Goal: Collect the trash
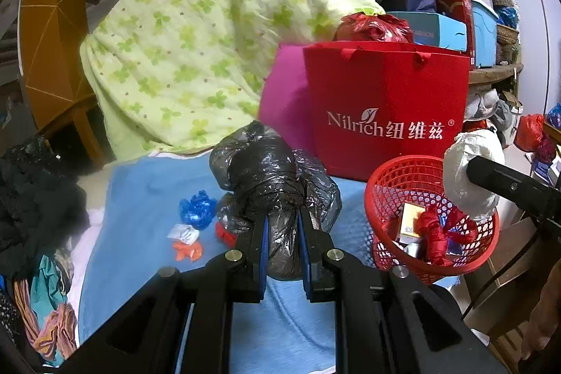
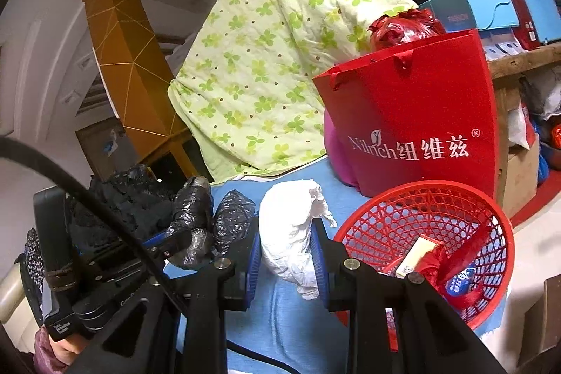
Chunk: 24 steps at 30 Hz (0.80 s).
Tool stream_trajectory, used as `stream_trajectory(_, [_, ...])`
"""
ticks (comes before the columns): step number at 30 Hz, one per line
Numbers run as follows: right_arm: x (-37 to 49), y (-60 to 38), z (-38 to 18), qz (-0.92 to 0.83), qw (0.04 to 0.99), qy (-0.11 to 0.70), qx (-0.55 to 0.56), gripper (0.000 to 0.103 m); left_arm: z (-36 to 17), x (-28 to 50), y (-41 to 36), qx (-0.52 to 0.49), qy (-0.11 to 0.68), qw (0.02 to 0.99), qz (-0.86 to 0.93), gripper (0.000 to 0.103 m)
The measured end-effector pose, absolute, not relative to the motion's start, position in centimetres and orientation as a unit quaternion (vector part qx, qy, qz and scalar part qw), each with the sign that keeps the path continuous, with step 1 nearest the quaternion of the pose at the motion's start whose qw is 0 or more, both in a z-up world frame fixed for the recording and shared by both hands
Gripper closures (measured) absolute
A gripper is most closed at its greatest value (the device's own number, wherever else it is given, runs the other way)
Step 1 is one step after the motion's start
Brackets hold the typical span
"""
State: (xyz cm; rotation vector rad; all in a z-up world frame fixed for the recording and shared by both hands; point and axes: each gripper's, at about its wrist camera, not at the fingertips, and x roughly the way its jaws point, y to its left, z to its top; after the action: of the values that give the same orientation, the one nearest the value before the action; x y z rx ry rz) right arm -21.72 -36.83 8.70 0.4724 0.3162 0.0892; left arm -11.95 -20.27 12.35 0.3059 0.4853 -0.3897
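Trash held two ways: left gripper (image 1: 283,244) clamped crumpled black plastic bag (image 1: 270,184), right gripper (image 2: 289,255) clamped white wad (image 2: 292,226), possibly paper, beside red basket (image 2: 491,219)

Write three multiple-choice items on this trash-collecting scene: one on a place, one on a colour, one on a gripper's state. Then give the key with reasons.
1. Where does the red mesh basket stand?
A. in front of the red paper bag
B. on the green quilt
C. on the floor

2. What colour is the crumpled bag in the right gripper?
A. black
B. white
C. blue

3. The left gripper is:
A. open and empty
B. shut on the black plastic bag
C. shut on the basket rim

Key: A, it sits on the blue sheet before the bag; B, the white bag shows between the pads; B, black plastic fills the jaws.
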Motion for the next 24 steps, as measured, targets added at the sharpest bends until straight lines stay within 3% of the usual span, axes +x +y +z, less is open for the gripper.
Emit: stream_trajectory(24, [-23.0,-40.4,7.6,0.023,0.952,0.146,0.268,0.074,11.7,-13.0,-25.2,0.188,0.236,0.927,-0.222,0.087])
